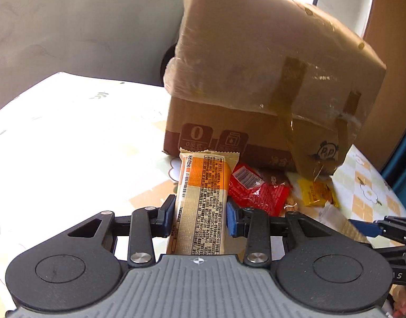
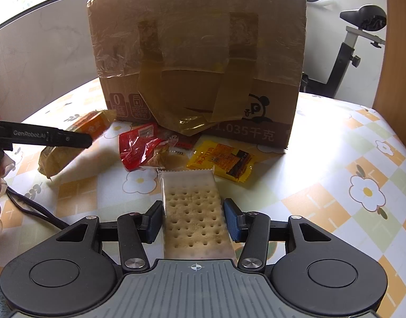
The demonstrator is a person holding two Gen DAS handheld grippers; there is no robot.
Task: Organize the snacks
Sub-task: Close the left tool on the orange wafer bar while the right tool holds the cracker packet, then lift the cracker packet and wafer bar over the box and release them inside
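Observation:
My left gripper is shut on an orange and beige snack bar, whose blue pads press its sides. It holds the bar above the table, pointing toward the cardboard box. From the right wrist view the same bar hangs tilted in the left gripper at the left. My right gripper is shut on a clear packet of pale dotted crackers. A red packet and a yellow packet lie in front of the box.
The taped box stands at the back of a table under a flowered chequered cloth. A black cable trails at the left, by a person's fingers. An exercise bike stands behind the table at the right.

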